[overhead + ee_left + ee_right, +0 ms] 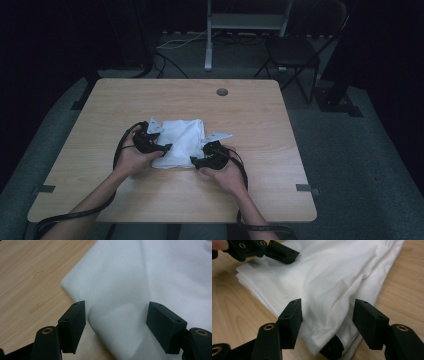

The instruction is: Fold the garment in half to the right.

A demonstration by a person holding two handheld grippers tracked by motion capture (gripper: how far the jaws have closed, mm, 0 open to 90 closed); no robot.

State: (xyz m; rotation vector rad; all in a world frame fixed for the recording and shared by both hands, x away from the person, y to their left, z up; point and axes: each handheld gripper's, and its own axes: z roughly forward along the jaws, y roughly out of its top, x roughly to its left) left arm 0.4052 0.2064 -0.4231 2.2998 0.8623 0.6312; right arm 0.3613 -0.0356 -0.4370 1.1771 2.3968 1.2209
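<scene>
High view: a folded white cloth [179, 141] lies near the middle of the wooden tabletop [250, 125], and the person has a gripper at each of its near corners. The left gripper [161, 148] sits at the cloth's left edge, its jaws spread wide with a raised fold of fabric between them; the pads are not pressing on it. The right gripper [195, 161] is at the cloth's near right corner, jaws parted on either side of the hemmed corner, again without pinching it. Both hands rest low on the tabletop.
</scene>
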